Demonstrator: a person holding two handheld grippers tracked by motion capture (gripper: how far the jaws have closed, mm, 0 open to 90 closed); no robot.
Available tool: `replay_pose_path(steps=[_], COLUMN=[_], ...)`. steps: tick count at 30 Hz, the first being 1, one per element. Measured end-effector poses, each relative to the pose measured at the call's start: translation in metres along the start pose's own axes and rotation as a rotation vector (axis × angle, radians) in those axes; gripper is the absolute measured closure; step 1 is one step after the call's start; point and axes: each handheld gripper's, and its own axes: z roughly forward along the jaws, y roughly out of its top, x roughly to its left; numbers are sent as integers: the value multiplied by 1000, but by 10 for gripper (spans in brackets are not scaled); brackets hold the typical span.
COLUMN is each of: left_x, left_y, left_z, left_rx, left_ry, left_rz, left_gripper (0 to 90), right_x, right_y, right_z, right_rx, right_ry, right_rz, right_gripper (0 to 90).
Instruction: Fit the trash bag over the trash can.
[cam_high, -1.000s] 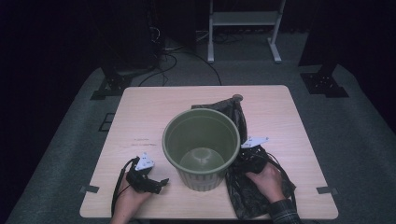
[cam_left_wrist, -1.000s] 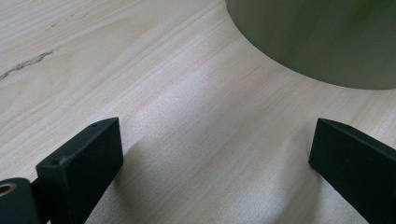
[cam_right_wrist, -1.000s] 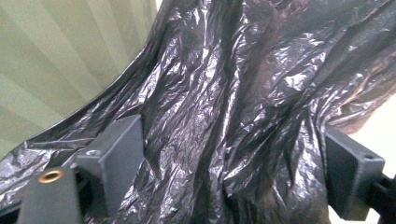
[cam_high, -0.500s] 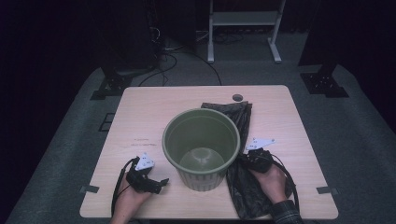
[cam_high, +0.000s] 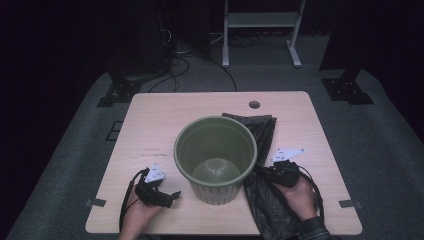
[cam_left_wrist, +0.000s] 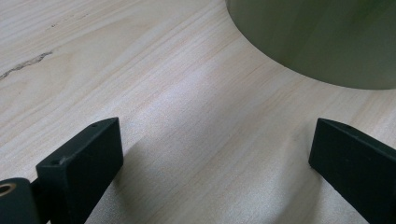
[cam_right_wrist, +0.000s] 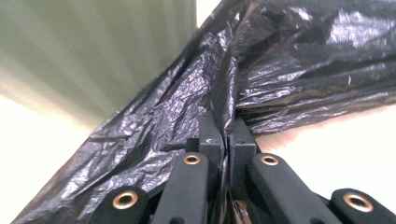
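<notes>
An olive-green bin (cam_high: 220, 190) stands upright and empty in the middle of the wooden table (cam_high: 165, 115). A crumpled black plastic bag (cam_high: 262, 132) lies to its right, running from behind the bin to the front edge. My right gripper (cam_high: 260, 172) is beside the bin's right wall. Its jaws have just been closing and are now shut on a fold of the bag (cam_right_wrist: 299, 60), clamped at the right gripper (cam_right_wrist: 227, 126), with the bin (cam_right_wrist: 93, 51) behind. My left gripper (cam_high: 172, 196) rests open on the table at the bin's front left. Nothing is between the left gripper (cam_left_wrist: 215, 144) and the bin (cam_left_wrist: 322, 37) ahead.
A round cable hole (cam_high: 254, 104) sits near the table's far edge. Beyond the table, a white metal frame (cam_high: 260, 20) and dark stands with cables rest on the grey floor. Bare wood stretches to the left of the bin.
My right gripper has closed on the bag and shifted a little to the right. The bag's far end, raised behind the bin before, now lies flatter. The left gripper has not moved.
</notes>
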Motion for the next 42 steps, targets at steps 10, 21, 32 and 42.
replay_pose_path(steps=[10, 21, 32, 42], left_x=[0, 0, 0, 0], left_y=[0, 0, 0, 0], left_z=[0, 0, 0, 0], left_rx=[0, 0, 0, 2], left_ry=[0, 0, 0, 0], left_rz=[0, 0, 0, 2], left_gripper=[15, 15, 15, 15], right_x=[7, 17, 28, 33], right_y=[12, 30, 50, 66], right_z=[-27, -57, -86, -109], right_rx=[-65, -131, -205, -262], right_ry=[72, 149, 256, 327], right_rz=[-33, -92, -149, -179], right_gripper=[883, 883, 883, 882])
